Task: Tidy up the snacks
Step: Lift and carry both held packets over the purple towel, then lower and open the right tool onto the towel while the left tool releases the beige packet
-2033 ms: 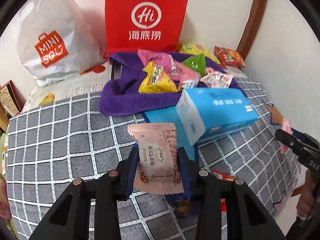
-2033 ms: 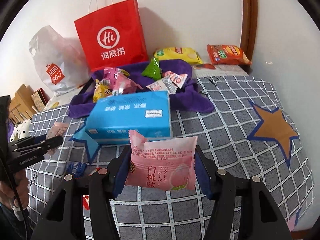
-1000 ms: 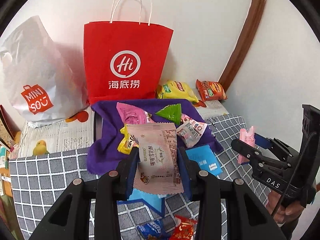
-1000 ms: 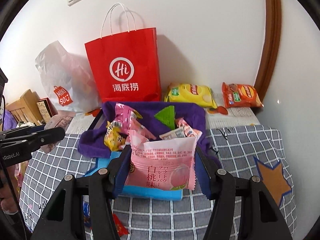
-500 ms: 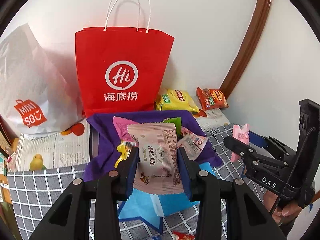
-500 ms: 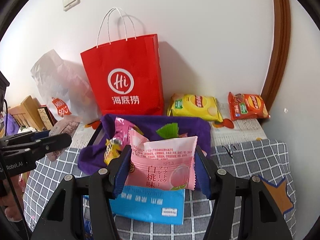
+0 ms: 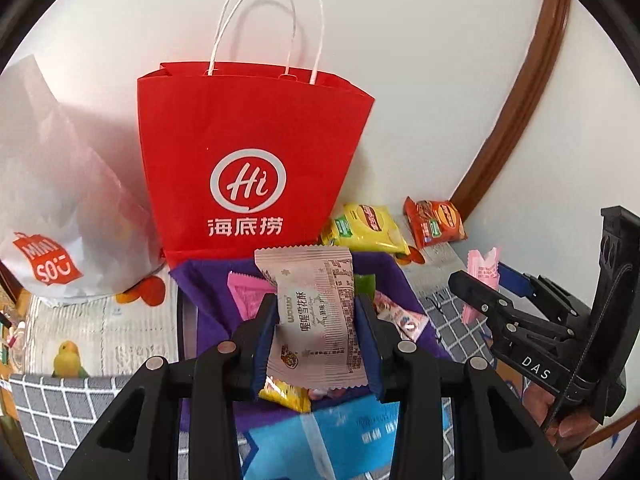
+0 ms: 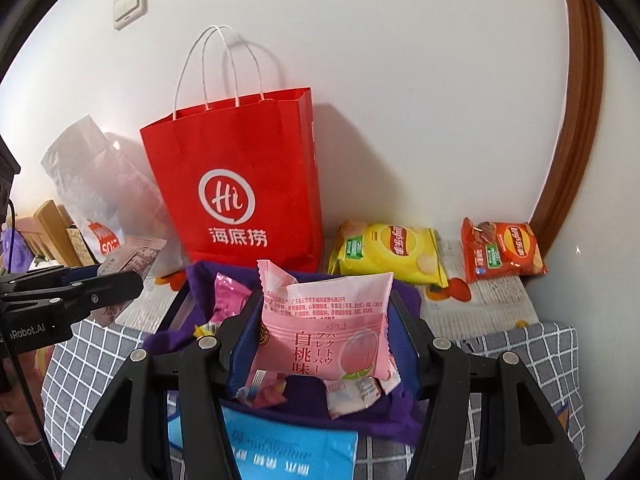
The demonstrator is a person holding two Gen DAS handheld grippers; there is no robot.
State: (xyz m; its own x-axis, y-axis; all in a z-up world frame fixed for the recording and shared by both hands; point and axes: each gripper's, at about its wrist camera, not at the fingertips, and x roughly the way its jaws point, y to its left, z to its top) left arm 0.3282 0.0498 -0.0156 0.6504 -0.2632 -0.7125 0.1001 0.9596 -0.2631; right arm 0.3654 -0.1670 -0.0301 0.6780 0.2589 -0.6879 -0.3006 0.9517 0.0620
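Observation:
My left gripper is shut on a pale pink pastry packet, held upright above the purple cloth tray. My right gripper is shut on a pink peach-flavour packet, also above the purple cloth tray. Several small snack packets lie in the tray. The right gripper shows at the right of the left wrist view, and the left gripper at the left of the right wrist view.
A red paper bag stands open against the wall behind the tray. A white Miniso bag is to its left. Yellow and red chip bags lie at the back right. A blue tissue pack lies near me.
Both grippers have moved forward and up with their packets, from over the checked blanket to above the purple tray, closer to the red bag.

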